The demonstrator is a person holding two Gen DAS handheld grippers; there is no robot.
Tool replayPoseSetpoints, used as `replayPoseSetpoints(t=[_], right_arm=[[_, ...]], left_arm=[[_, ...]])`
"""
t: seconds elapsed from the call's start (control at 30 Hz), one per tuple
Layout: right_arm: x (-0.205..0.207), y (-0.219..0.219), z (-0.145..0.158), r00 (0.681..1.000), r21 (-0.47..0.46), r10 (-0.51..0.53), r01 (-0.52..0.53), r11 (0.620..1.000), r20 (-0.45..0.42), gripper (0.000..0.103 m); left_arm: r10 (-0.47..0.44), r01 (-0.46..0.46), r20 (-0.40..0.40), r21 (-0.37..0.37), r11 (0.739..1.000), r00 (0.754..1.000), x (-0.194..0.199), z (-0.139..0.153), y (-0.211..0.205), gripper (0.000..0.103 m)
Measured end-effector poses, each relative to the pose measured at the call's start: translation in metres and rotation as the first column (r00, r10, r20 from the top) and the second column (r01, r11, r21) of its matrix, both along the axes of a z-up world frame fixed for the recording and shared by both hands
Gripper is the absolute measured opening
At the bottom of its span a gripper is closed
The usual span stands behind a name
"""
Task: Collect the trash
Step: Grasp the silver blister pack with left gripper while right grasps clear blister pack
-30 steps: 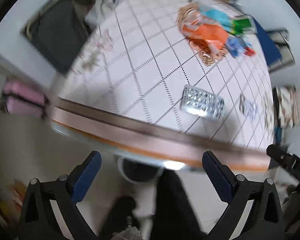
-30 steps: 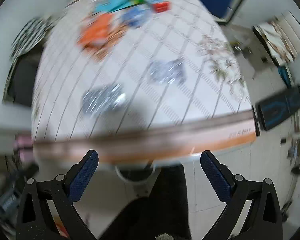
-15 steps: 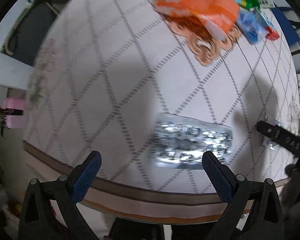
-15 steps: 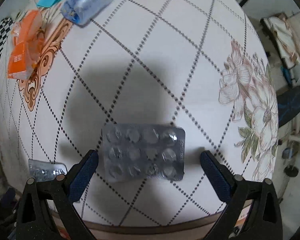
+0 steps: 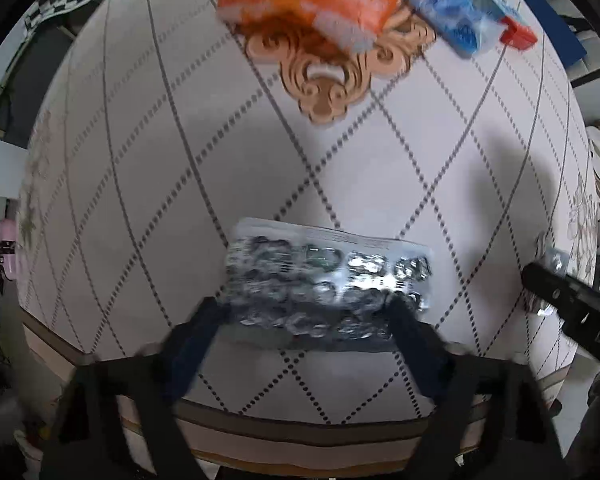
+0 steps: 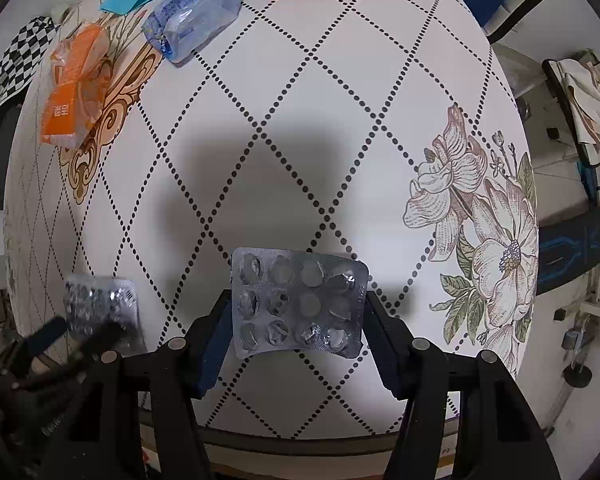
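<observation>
Right gripper [image 6: 298, 312] closes on an empty blister pack [image 6: 300, 306].
Its jaws, just narrowed, pinch both side edges above the patterned tablecloth [image 6: 340, 140].

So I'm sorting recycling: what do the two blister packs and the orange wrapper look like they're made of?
Both blister packs: shiny silver foil, torn at the pockets, probably on thin plastic. Orange wrapper: glossy, crinkled, partly clear film, likely plastic.
</observation>
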State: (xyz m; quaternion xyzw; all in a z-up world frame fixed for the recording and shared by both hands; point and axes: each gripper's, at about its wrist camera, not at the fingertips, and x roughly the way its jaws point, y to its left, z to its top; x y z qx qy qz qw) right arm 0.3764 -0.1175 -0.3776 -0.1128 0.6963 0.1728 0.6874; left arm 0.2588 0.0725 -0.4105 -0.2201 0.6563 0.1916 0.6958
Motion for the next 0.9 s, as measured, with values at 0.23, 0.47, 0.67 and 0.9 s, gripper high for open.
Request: replayPoseSetpoints(t=[0.23,0.47,0.67,0.9], right_arm=[[0.009,-0.016,0.009,1.0,0.031,-0.017,0.017,0.999,-0.014,0.063],[0.049,-0.066,0.005,0.989,0.023,-0.141,0.142,0.99,-0.039,0.072],[0.074,-0.082,0.006,0.976,0.059,-0.206,0.21,0.976,-0.069,0.084],[0.108,-0.121,0.02,0.958,0.086,-0.279,0.284,0.955,-0.068,0.085]], left_arm=[[0.118,-0.117,0.011,-0.072,0.991,0.993,-0.001,0.009,0.019,0.026],[0.522,-0.503,-0.069,-0.397,0.767,0.85,-0.063,-0.02,0.053,0.044],[0.664,-0.631,-0.104,-0.45,0.632,0.74,-0.057,-0.027,0.058,0.052],[0.491,-0.505,-0.123,-0.269,0.82,0.863,0.004,-0.013,0.055,0.06]])
